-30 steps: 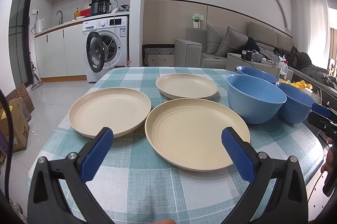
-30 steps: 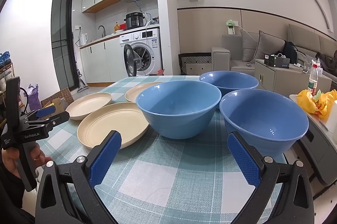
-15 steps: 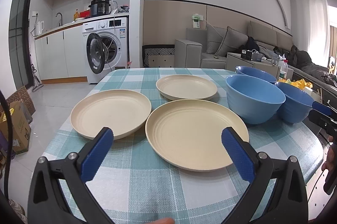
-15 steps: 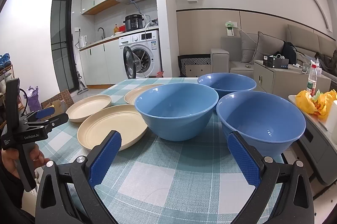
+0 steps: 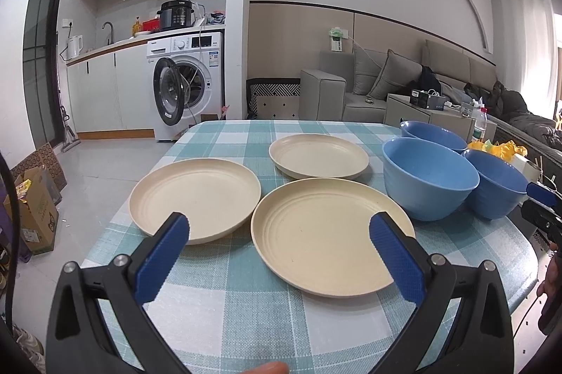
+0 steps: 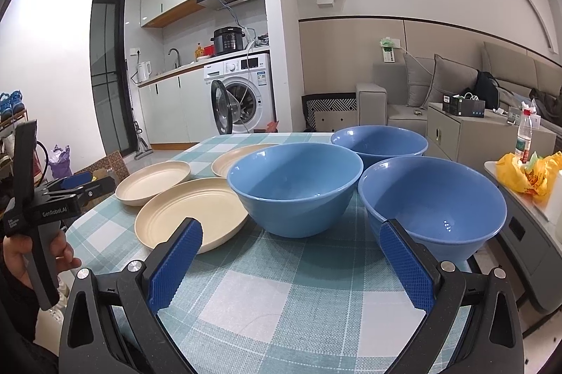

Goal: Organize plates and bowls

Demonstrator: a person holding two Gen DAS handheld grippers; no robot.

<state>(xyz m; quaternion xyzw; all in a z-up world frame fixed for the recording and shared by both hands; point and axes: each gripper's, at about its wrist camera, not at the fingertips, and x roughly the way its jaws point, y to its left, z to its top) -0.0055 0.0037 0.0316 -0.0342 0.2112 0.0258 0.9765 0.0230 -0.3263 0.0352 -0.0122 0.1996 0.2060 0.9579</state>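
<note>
Three cream plates lie apart on the checked tablecloth: a near plate (image 5: pixel 326 233), a left plate (image 5: pixel 195 194) and a far plate (image 5: pixel 318 155). Three blue bowls stand to their right: a middle bowl (image 5: pixel 428 177), a far bowl (image 5: pixel 433 135) and a right bowl (image 5: pixel 497 184). My left gripper (image 5: pixel 277 245) is open and empty, held just short of the near plate's front rim. My right gripper (image 6: pixel 289 254) is open and empty, in front of the middle bowl (image 6: pixel 295 187) and the right bowl (image 6: pixel 432 201).
The table (image 5: pixel 246 307) has a rounded front edge and a drop to the floor at left. A side counter with a yellow bag (image 6: pixel 527 173) and a bottle (image 6: pixel 523 140) stands right of the bowls. Cardboard boxes (image 5: pixel 31 212) sit on the floor at left.
Both grippers have drawn back and risen a little, so plates and bowls look slightly farther away. Nothing on the table has moved. Both grippers stay open.
</note>
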